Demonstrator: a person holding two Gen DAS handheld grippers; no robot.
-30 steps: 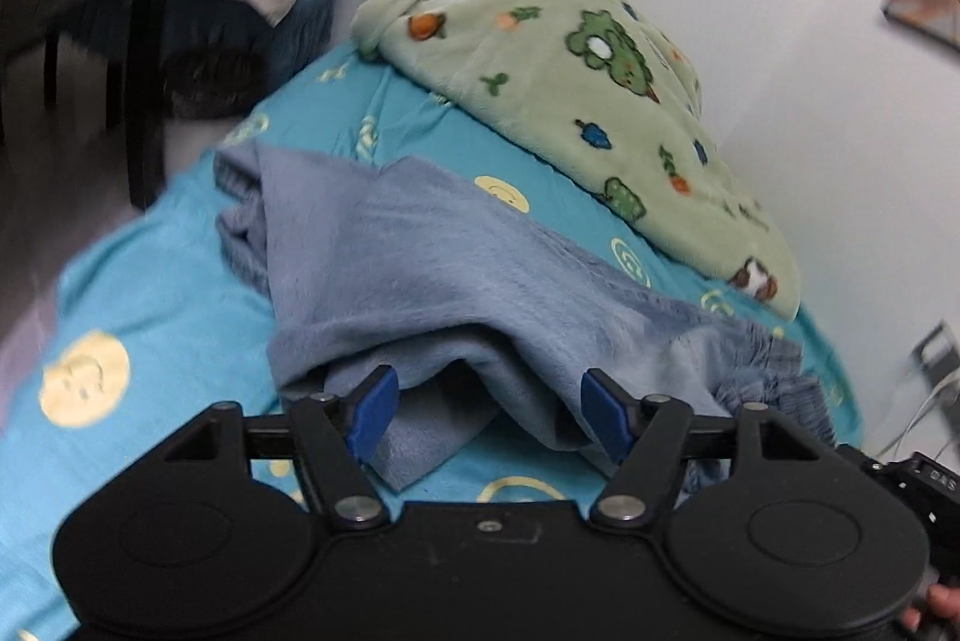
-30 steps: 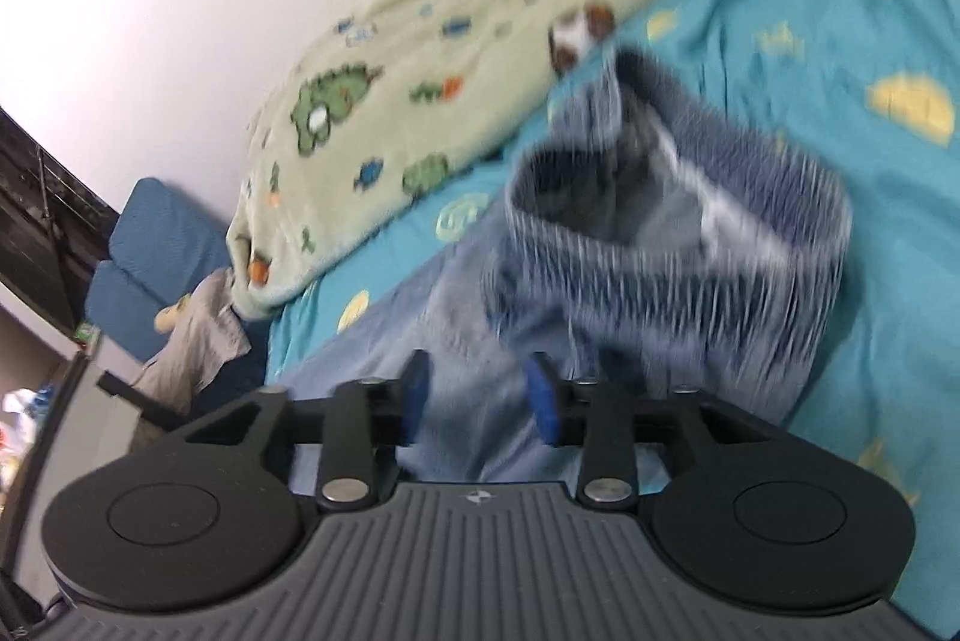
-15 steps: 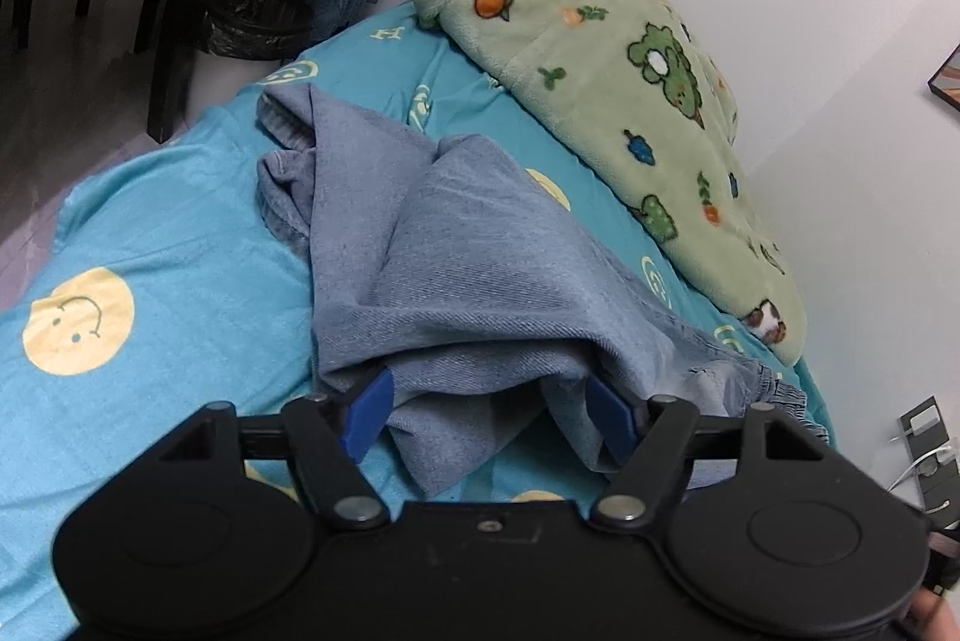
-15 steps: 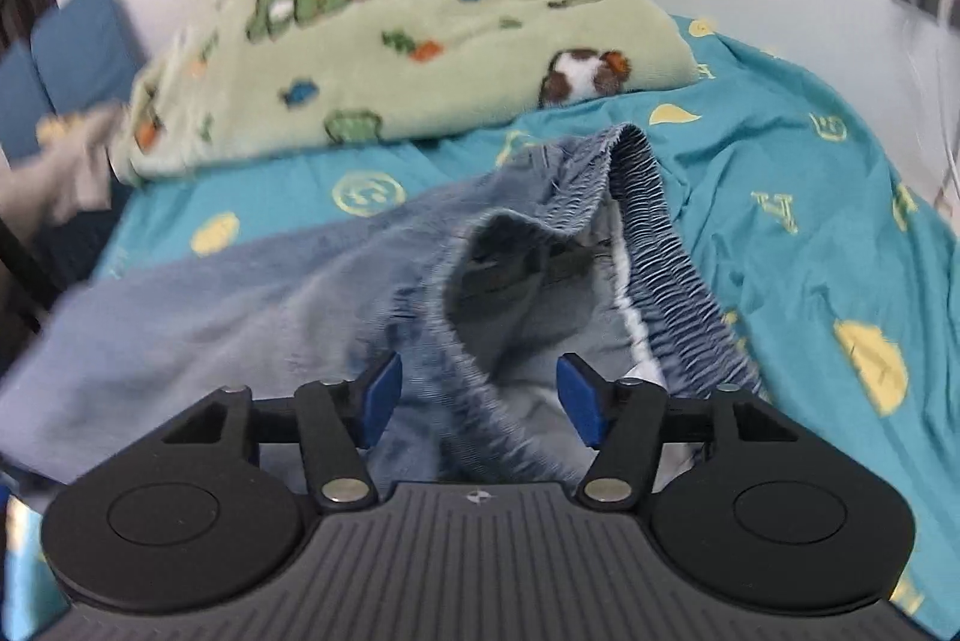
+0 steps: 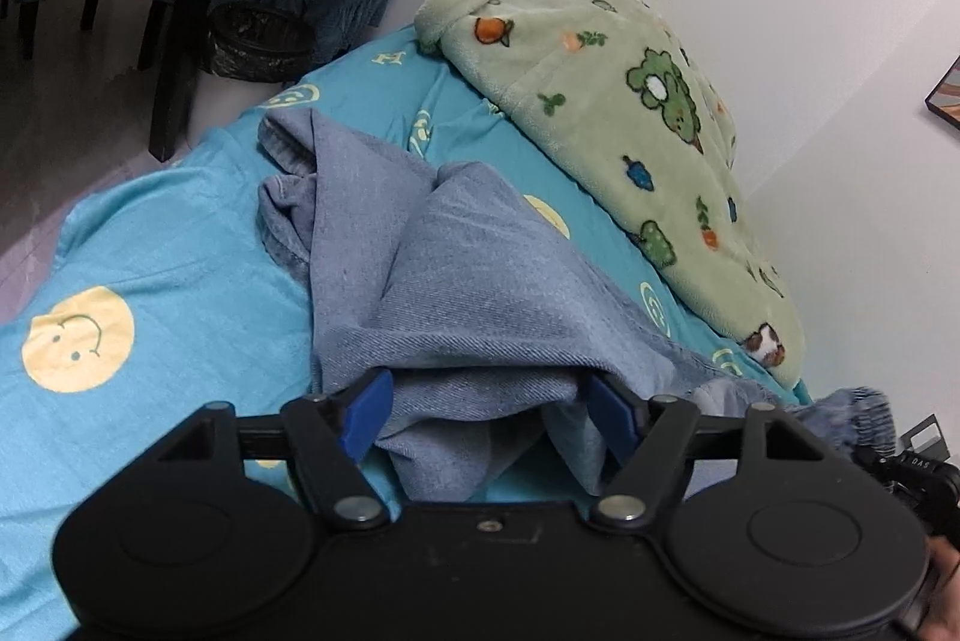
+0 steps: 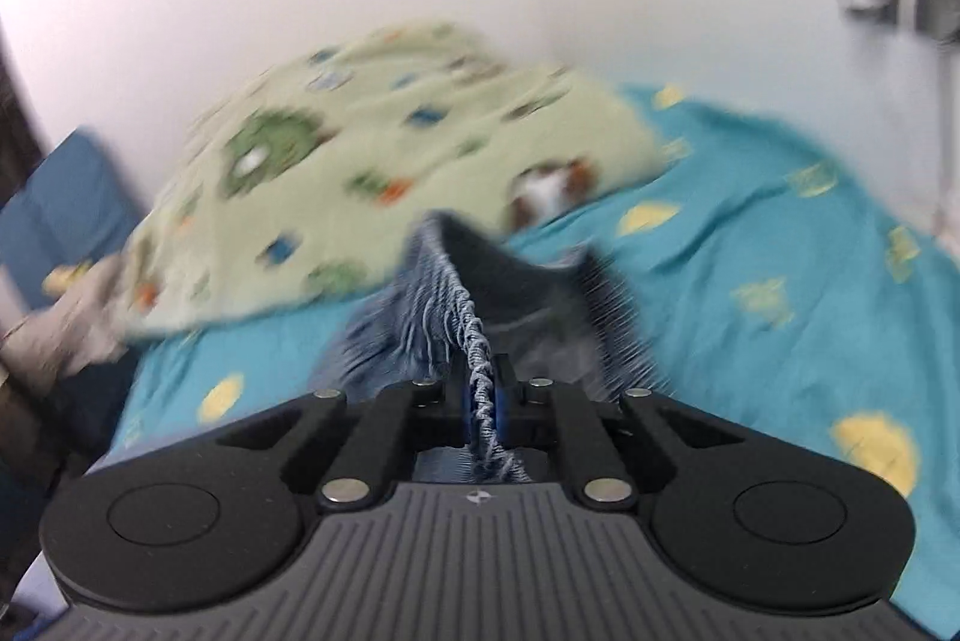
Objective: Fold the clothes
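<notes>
your right gripper [image 6: 485, 401] has just snapped closed on the ruched elastic waistband [image 6: 477, 341] of the denim trousers [image 5: 456, 293], which lie rumpled on the teal bedsheet [image 5: 168, 233]. only the left view shows their twill legs running off toward 11 o'clock. your left gripper [image 5: 489, 413] sits open, cloth bunched between the blue pads, not pinched. the fleecy green blanket [image 6: 372, 149] at 12 is all blur in the right view.
</notes>
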